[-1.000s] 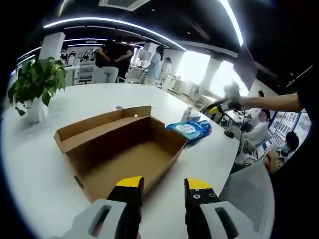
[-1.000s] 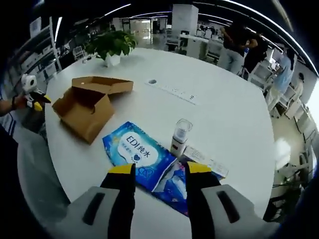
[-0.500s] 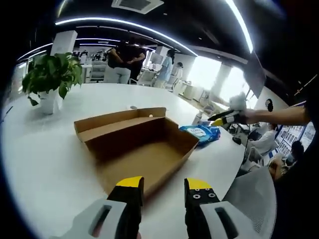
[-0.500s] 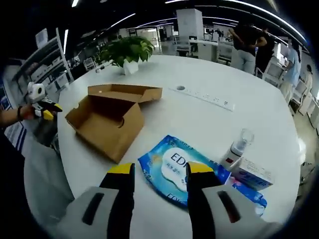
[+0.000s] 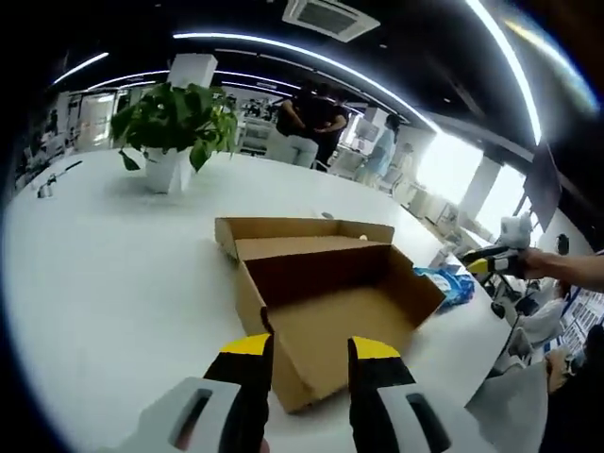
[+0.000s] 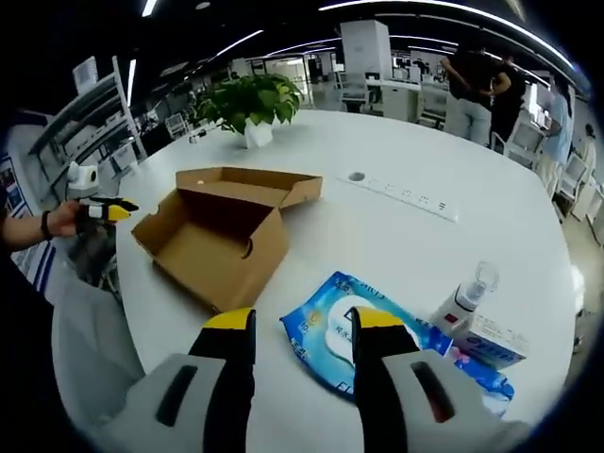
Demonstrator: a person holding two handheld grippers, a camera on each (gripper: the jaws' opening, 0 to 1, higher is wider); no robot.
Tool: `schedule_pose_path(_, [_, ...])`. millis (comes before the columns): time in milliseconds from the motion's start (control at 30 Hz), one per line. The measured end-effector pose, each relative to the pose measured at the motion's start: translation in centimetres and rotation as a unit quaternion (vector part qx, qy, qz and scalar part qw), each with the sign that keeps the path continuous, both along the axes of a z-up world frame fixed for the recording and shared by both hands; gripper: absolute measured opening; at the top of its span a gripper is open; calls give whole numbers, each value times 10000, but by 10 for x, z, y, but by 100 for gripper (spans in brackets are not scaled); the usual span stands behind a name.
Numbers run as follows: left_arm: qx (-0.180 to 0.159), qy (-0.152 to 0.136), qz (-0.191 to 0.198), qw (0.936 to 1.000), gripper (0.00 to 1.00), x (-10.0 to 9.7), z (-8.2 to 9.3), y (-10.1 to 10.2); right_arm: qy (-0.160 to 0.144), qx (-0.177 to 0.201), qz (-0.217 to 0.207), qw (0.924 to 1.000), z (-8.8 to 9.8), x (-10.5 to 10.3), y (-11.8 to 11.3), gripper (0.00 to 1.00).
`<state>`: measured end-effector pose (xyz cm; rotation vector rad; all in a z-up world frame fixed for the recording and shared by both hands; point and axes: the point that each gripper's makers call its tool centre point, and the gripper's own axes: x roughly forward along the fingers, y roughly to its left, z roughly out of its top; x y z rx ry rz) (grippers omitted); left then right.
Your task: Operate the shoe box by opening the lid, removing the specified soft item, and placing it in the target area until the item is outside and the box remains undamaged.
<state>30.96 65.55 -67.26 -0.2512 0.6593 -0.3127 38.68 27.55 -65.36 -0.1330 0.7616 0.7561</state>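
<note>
An open brown cardboard shoe box [image 5: 330,307] lies on the white table just past my left gripper [image 5: 309,351], its lid [image 5: 302,230] folded back on the far side and its inside bare. The left gripper's jaws stand open with nothing between them. A blue soft pack of wipes [image 5: 451,286] lies beyond the box's right end. In the right gripper view that wipes pack [image 6: 344,323] sits directly ahead of my right gripper [image 6: 297,326], which is open and holds nothing. The box [image 6: 222,236] is further left. The left gripper [image 6: 99,209] shows at the table's left edge.
A small pump bottle [image 6: 464,294] and a white carton [image 6: 495,342] stand right of the wipes. A potted plant [image 6: 250,99] and a power strip [image 6: 406,193] are at the far side. The right gripper [image 5: 489,263] hovers off the table's edge. People stand far behind.
Both views have shifted with the hands: the left view has swung so the box sits closer and more centred. Box, wipes and bottle have stayed in place. Both grippers remain open.
</note>
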Motion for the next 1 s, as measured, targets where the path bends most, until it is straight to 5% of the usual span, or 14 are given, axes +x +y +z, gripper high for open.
schedule_pose_path(400, [-259,589,638,9959,31,8,-45,4,169,-38,-138,9998,-10,-15,-9,38])
schedule_pose_path(1000, [243,649,10,9976,24,11,-51,-3,162,103,-188,9996,-7,-12,-1,38])
